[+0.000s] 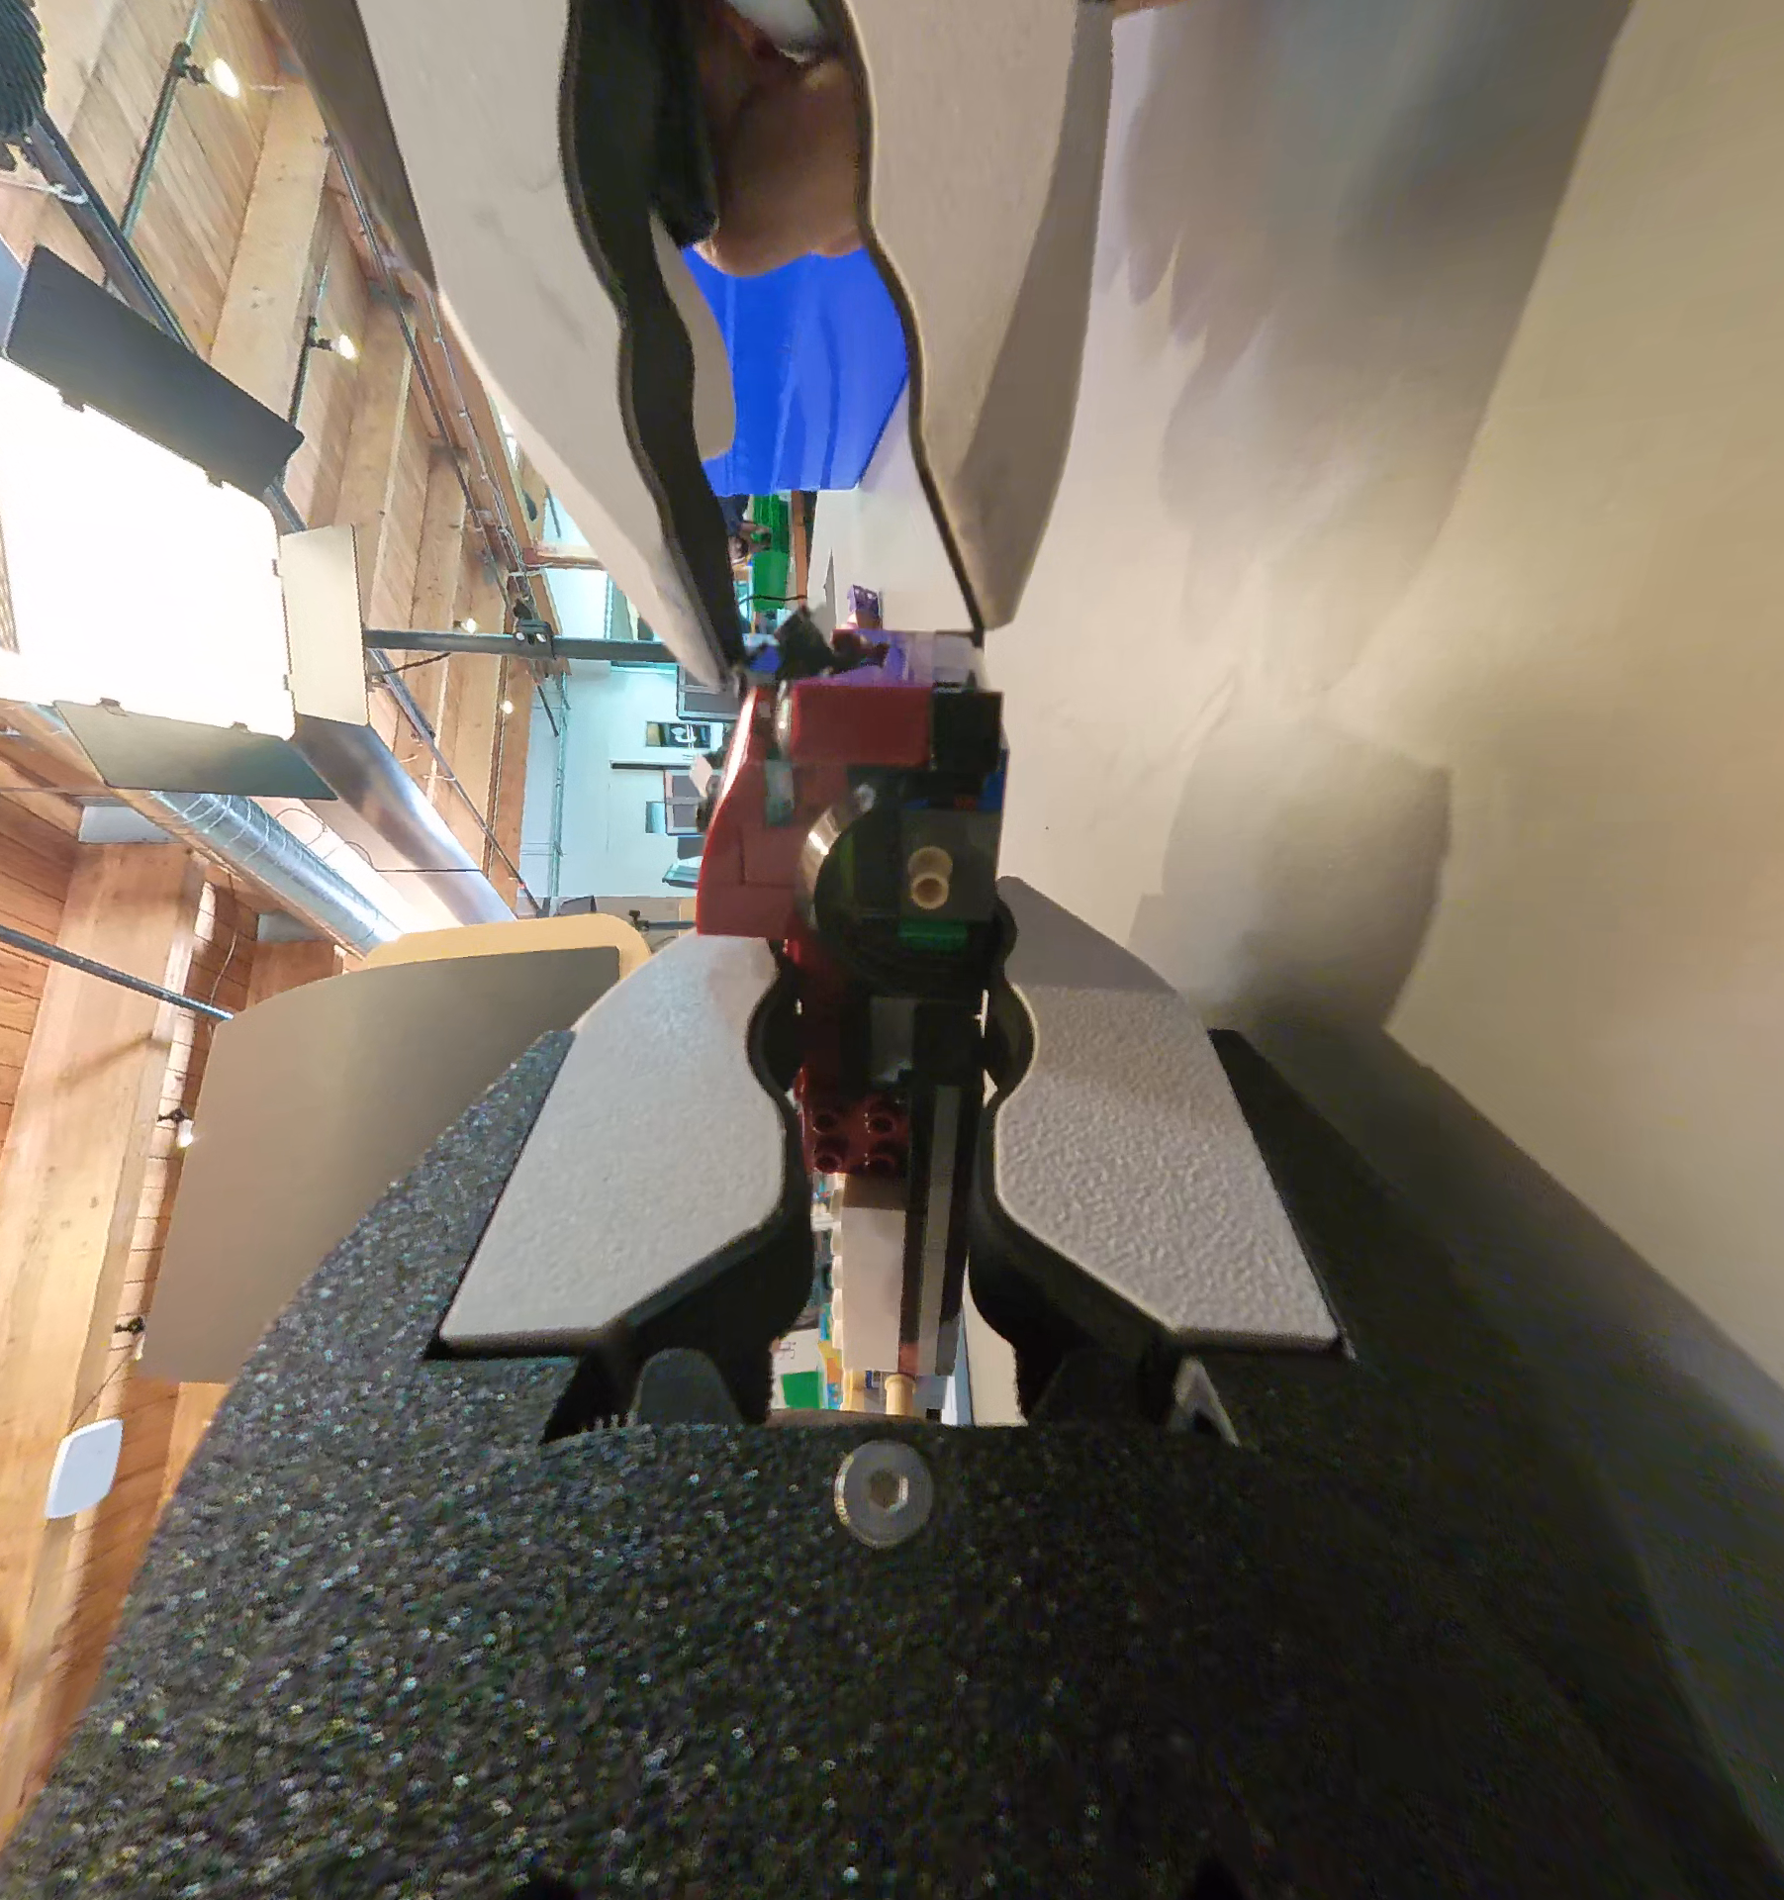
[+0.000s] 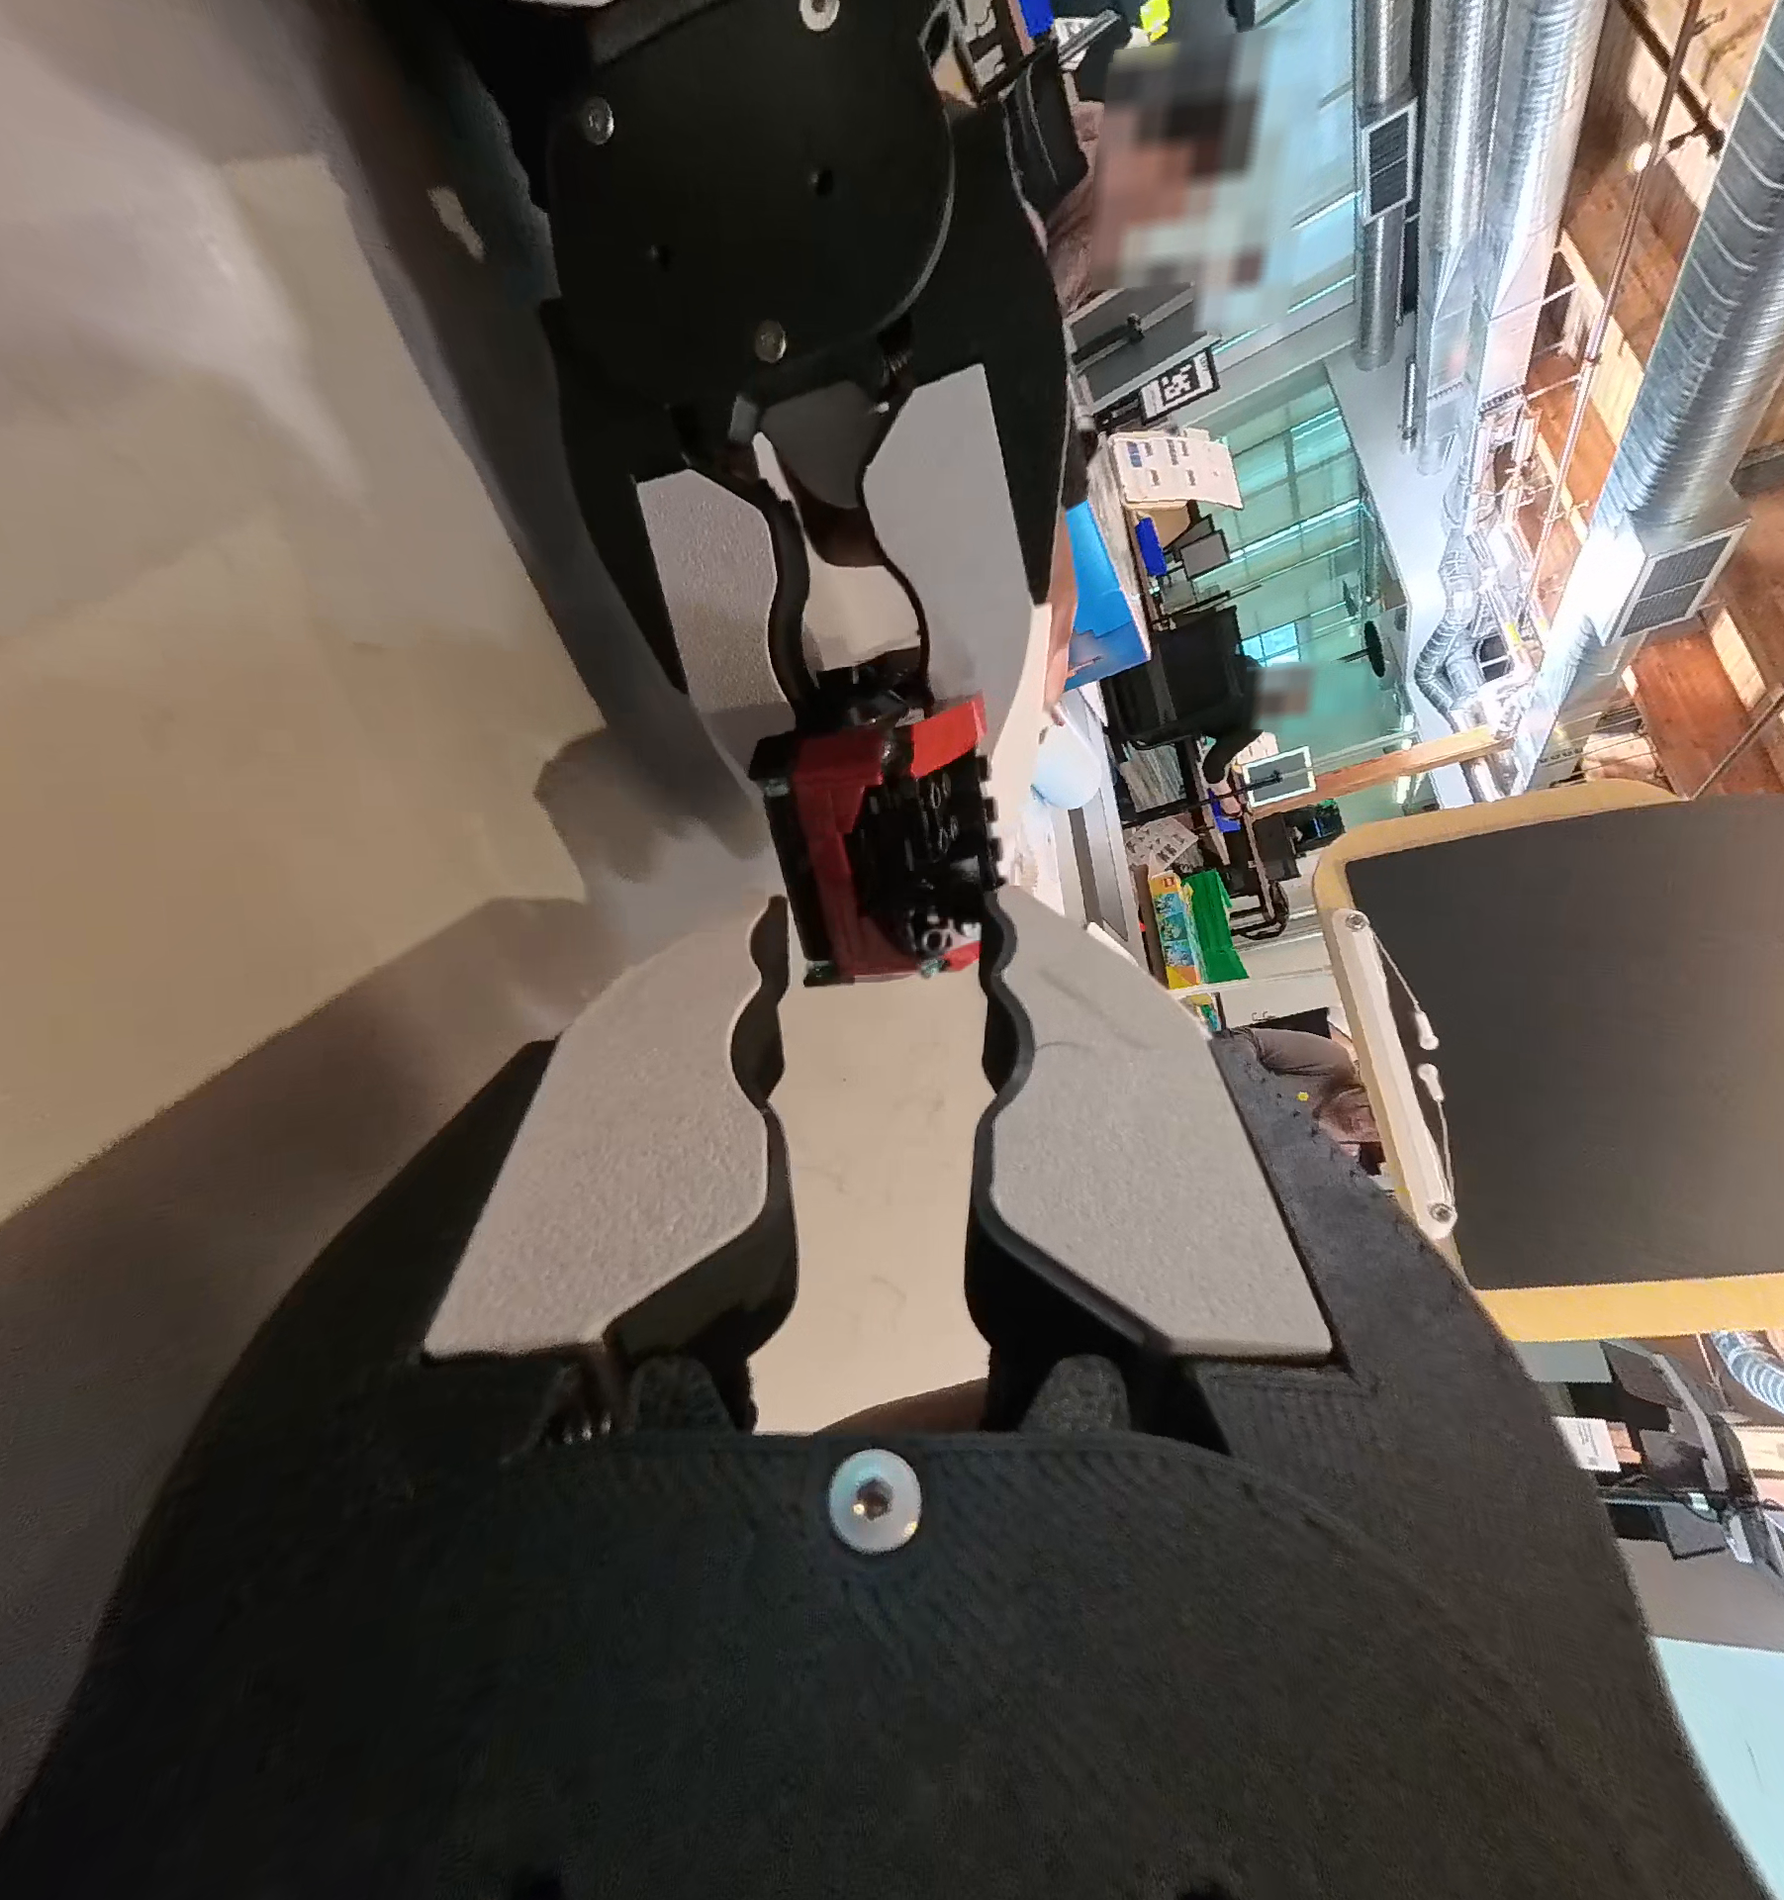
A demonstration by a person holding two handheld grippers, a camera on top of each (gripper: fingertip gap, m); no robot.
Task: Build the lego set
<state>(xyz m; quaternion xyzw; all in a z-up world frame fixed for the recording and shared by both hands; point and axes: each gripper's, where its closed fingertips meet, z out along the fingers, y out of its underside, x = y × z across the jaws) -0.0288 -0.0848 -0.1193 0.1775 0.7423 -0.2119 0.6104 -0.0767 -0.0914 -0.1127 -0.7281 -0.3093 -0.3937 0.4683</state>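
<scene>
A brick-built model (image 1: 867,812) in dark red and black, with a tan pin on its near face, hangs in the air between both grippers. My left gripper (image 1: 887,925) is shut on it, with both pads pressed on its sides. The right wrist view shows that grip from the far side (image 2: 862,679). My right gripper (image 2: 887,925) is open. The model's (image 2: 867,853) near end stands between its tips, and a thin gap shows at the left fingertip (image 2: 764,925). In the left wrist view the right gripper (image 1: 862,648) comes in from the top at the model's far end.
The white table (image 1: 1432,514) lies close beside both grippers. A chair with a black back (image 2: 1586,1028) stands near the right gripper. A blue box (image 2: 1103,607), a green and yellow box (image 2: 1196,925) and a lamp panel (image 1: 116,535) lie farther off.
</scene>
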